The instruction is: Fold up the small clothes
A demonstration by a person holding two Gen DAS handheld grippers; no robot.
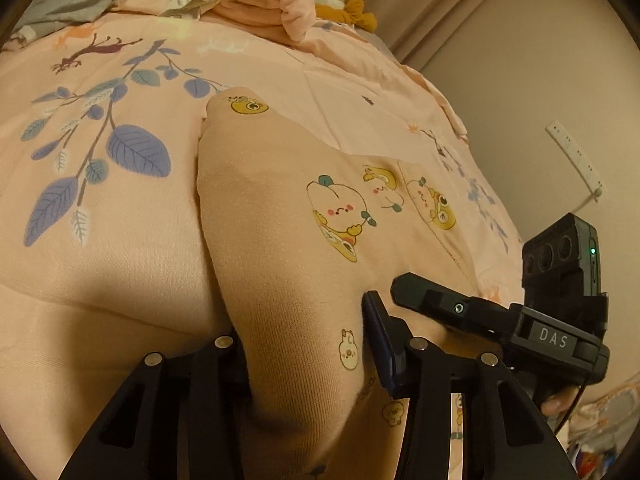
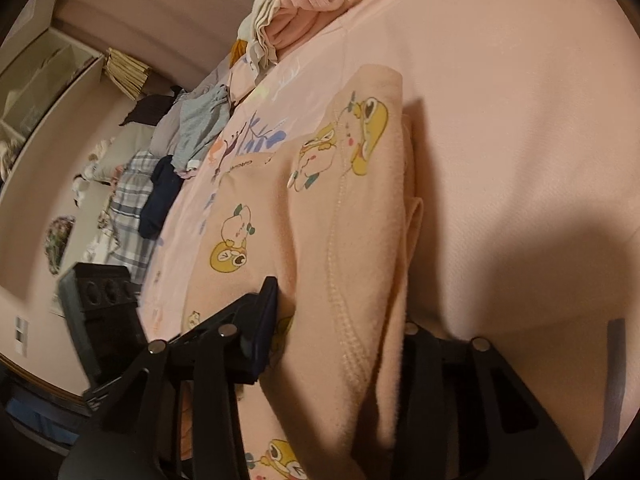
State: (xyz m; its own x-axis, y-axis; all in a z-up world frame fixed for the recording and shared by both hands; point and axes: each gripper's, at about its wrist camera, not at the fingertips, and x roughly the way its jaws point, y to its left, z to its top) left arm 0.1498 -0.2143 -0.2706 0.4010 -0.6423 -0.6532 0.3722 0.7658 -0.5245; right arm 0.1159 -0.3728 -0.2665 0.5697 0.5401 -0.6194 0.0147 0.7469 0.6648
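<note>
peach garment (image 1: 288, 216) bunched between left gripper (image 1: 304, 344) fingers, right gripper (image 2: 340, 320) likewise

A small peach fleece garment (image 1: 280, 216) printed with yellow and pink cartoon animals lies on a pink bedspread (image 1: 100, 240) with blue leaf prints. Its near part is raised in a thick fold, the far part flat on the bed. In the right wrist view the garment (image 2: 320, 240) shows a stitched seam and a doubled edge along its right side
</note>
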